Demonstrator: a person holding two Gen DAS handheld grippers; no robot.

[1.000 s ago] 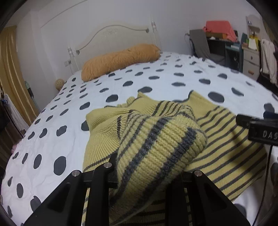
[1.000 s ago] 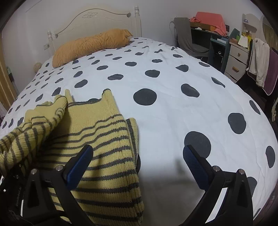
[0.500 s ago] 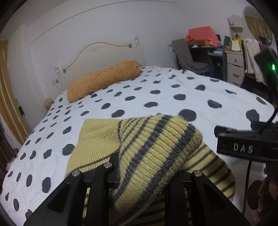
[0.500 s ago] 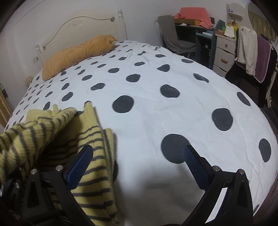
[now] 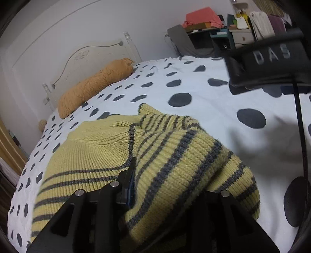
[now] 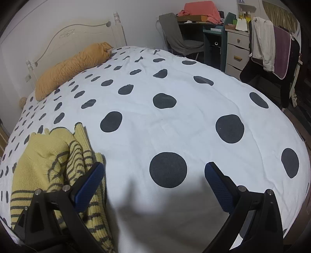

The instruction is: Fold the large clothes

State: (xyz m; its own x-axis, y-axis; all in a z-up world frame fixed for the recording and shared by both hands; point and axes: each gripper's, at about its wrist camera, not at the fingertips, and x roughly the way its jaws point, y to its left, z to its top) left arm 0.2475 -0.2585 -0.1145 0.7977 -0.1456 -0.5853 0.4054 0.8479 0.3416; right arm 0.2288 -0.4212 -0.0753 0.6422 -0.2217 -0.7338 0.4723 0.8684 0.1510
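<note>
A yellow knit sweater with grey stripes (image 5: 175, 159) lies partly folded on the white polka-dot bed (image 5: 223, 101). My left gripper (image 5: 165, 184) is shut on a thick fold of the sweater, which bulges over its fingers and hides the tips. In the right wrist view the sweater (image 6: 54, 165) lies at the left, beside the left finger. My right gripper (image 6: 153, 179) is open and empty above the bare bed cover (image 6: 175, 126). Its body (image 5: 268, 64) shows at the upper right of the left wrist view.
An orange pillow (image 6: 72, 68) lies by the headboard (image 6: 64, 37). Right of the bed stand a grey chair (image 6: 180, 39), a desk with red cloth (image 6: 202, 9), white drawers (image 6: 237, 50) and hanging clothes (image 6: 272, 48).
My left gripper has carried the held fold lower and rightwards over the sweater. My right gripper has risen and moved right, away from the sweater; it now sits higher in the left wrist view.
</note>
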